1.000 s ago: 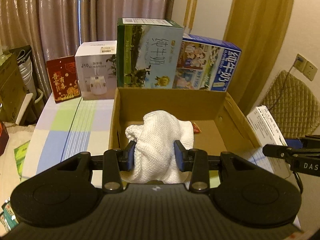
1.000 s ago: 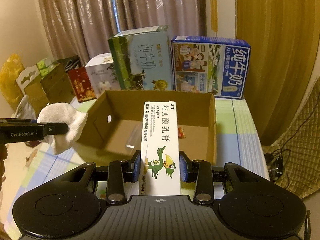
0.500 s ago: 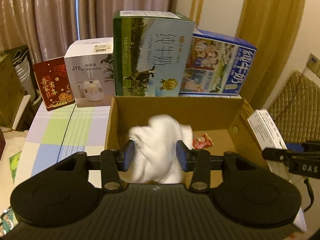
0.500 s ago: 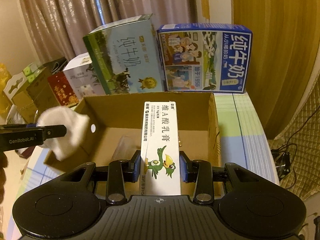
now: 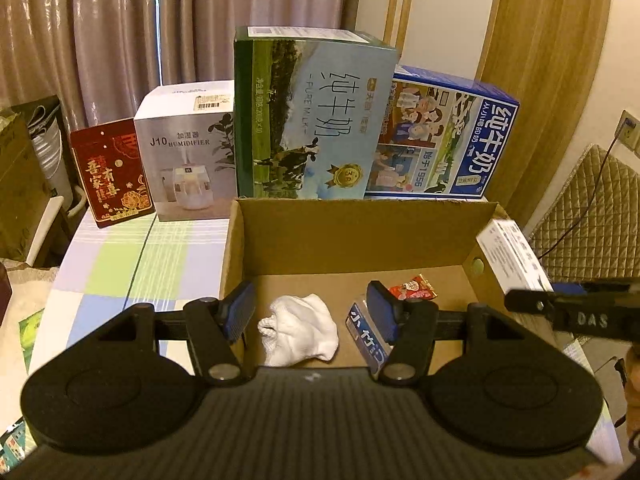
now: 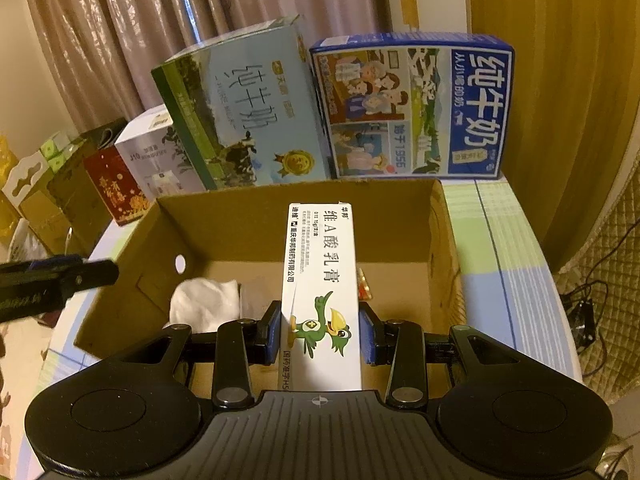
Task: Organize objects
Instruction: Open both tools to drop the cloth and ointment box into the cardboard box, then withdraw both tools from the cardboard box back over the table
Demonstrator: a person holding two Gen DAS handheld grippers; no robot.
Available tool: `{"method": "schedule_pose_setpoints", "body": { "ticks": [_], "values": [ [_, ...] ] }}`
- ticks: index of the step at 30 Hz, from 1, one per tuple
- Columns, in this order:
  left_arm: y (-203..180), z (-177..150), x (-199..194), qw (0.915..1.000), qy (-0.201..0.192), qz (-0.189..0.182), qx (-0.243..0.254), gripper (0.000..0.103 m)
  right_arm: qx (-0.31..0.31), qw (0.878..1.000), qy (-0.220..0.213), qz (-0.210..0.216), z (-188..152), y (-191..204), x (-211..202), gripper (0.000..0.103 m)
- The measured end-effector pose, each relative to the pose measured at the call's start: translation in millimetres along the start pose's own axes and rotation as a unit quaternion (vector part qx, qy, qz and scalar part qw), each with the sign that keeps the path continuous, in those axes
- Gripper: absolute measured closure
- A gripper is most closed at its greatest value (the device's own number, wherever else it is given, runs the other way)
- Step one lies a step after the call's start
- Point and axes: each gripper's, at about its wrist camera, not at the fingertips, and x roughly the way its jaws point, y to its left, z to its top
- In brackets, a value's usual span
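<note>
An open cardboard box [image 5: 360, 236] [image 6: 304, 216] stands on the checked tablecloth. On its floor lies a crumpled white cloth [image 5: 298, 330] [image 6: 206, 308], free of my left gripper [image 5: 310, 310], which hangs open above it with nothing between its fingers. Beside the cloth lie a blue-and-white tissue pack [image 5: 368, 338] and a red candy wrapper [image 5: 414, 288] [image 6: 364, 286]. My right gripper [image 6: 320, 334] is shut on a long white ointment carton [image 6: 320, 280] [image 5: 512, 256] with a green bird on it, held over the box's right half.
Behind the box stand a green milk carton [image 5: 312, 120] [image 6: 240, 112], a blue milk carton [image 5: 444, 140] [image 6: 412, 108], a white humidifier box [image 5: 186, 160] and a red gift box [image 5: 110, 172]. A quilted chair [image 5: 592, 216] is at the right, with curtains behind.
My left gripper opened and the white cloth dropped from it onto the box floor. Both grippers moved closer over the box; the right still holds the ointment carton.
</note>
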Motion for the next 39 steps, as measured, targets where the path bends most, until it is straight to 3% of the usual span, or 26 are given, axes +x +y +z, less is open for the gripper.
{"method": "schedule_pose_setpoints", "body": {
  "ticks": [3, 4, 5, 14, 21, 25, 29, 39],
  "values": [
    [1, -3, -4, 1.0000, 0.000, -0.004, -0.004, 0.045, 0.010, 0.999, -0.028, 0.019, 6, -2, 1, 0.060],
    [1, -5, -6, 1.0000, 0.000, -0.005, -0.003, 0.044, 0.012, 0.999, -0.030, 0.020, 7, -2, 0, 0.048],
    [1, -6, -9, 1.0000, -0.001, -0.006, -0.002, 0.043, 0.013, 0.999, -0.035, 0.018, 7, -2, -2, 0.043],
    [-1, -34, -43, 0.9998, -0.010, -0.013, -0.006, 0.031, 0.015, 0.999, -0.038, 0.013, -26, -7, -35, 0.039],
    [-4, -71, -84, 0.9998, -0.011, 0.004, -0.013, 0.023, 0.016, 0.999, -0.032, 0.010, -80, -2, -79, 0.032],
    [-10, -97, -114, 0.9997, -0.018, 0.014, -0.010, 0.010, 0.015, 0.999, -0.032, 0.006, -111, 3, -106, 0.020],
    [-18, -125, -139, 0.9997, -0.012, 0.018, -0.010, 0.005, 0.009, 1.000, -0.030, -0.001, -146, 8, -131, 0.017],
    [-36, -191, -189, 0.9989, 0.001, 0.047, -0.001, 0.001, -0.006, 1.000, 0.012, -0.011, -221, 20, -168, 0.008]
  ]
}}
